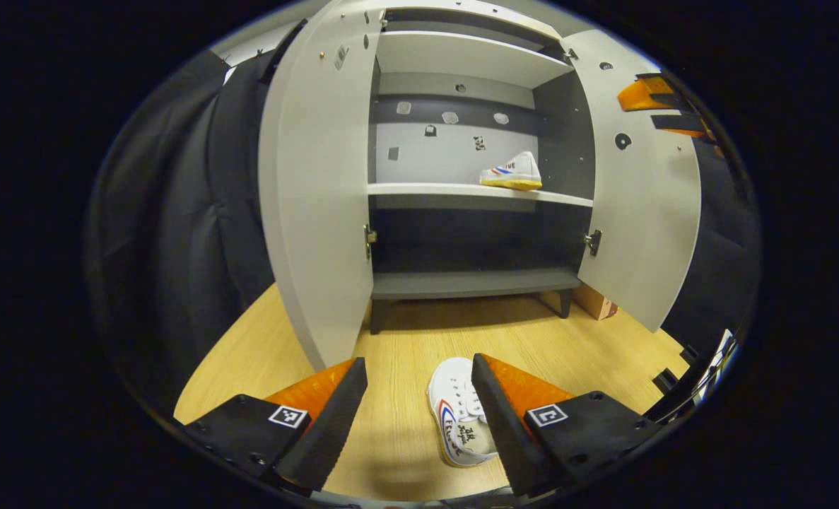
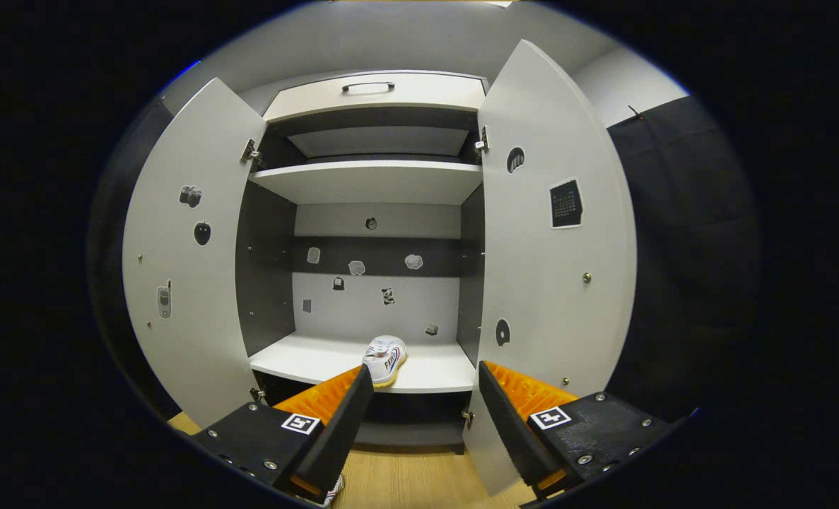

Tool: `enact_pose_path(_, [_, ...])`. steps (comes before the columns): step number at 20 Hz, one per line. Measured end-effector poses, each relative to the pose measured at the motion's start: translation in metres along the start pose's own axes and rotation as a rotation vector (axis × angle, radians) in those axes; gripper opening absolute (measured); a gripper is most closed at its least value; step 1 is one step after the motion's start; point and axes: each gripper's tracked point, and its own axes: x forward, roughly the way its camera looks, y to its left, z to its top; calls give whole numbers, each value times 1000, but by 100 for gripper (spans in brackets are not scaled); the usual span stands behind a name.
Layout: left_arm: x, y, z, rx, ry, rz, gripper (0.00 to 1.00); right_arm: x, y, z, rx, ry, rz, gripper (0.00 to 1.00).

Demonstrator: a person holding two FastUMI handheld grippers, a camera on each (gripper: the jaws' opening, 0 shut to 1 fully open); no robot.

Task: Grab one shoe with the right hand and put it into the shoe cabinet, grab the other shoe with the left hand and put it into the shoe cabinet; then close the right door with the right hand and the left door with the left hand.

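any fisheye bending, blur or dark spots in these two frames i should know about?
Left gripper view: strong fisheye bow in both cabinet doors; sharp overall; the compartment under the shelved shoe is dark, and the floor shoe sits partly behind a finger. Right gripper view: doors splay outward the same way; even light on the shelf, no glare or motion blur that I can see.

The white shoe (image 1: 456, 413) lying between the jaws in the left gripper view bears side lettering too small to read; no other text is legible.
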Motion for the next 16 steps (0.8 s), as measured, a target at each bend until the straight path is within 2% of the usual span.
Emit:
enact_pose_path(6, [40, -17, -56, 15, 142, -20, 97, -40, -27, -6, 18, -2, -15, 92])
enact_pose_path(16, [77, -17, -135, 25, 377, -25, 98, -60, -67, -23, 63, 27, -44, 92])
